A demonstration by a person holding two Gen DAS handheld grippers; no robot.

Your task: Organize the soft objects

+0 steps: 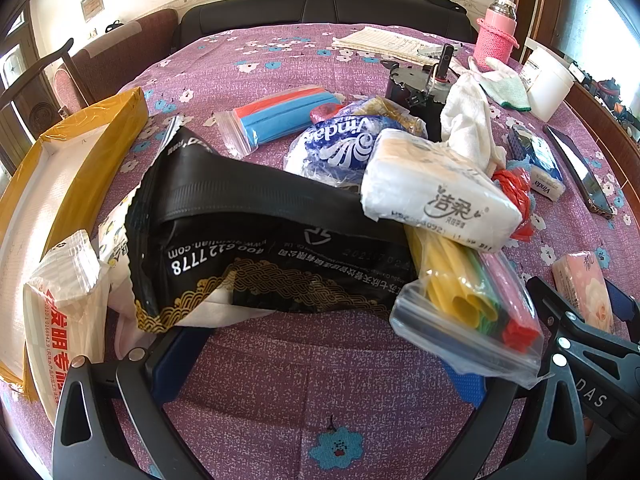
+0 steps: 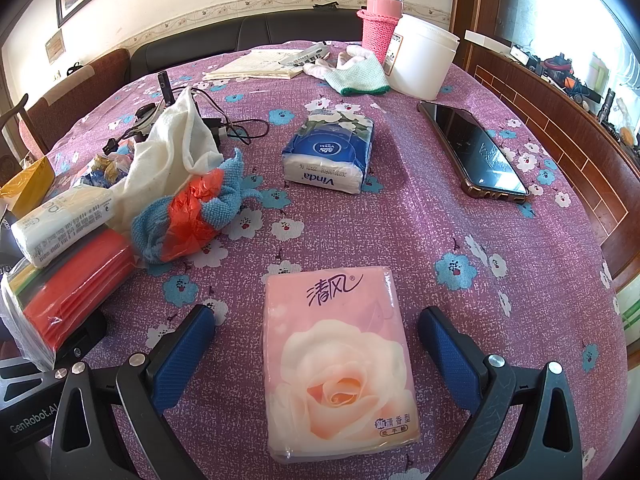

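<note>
Pink rose-printed tissue pack [image 2: 340,360] lay flat on the purple floral tablecloth [image 2: 460,220], between the spread fingers of the right gripper [image 2: 316,356], with cloth showing on both sides, so that gripper was released and touched nothing. Ahead of it, well apart, sat a blue Vinda tissue pack [image 2: 328,156]; farther ahead and to its right lay a dark phone [image 2: 476,152]. To its left front, a blue cloth bundled with red plastic [image 2: 192,208] rested beside a white towel [image 2: 176,148].

Spread wide too were the fingers of the left gripper [image 1: 320,364], holding nothing. Just ahead of them a black foil bag [image 1: 256,240] slumped over the heap, and a zip bag of coloured strips [image 1: 472,312] overlapped its right finger. A white tissue pack [image 1: 436,192] rested atop the pile ahead and right. An open yellow box [image 1: 52,176] stood off to the left.
</note>
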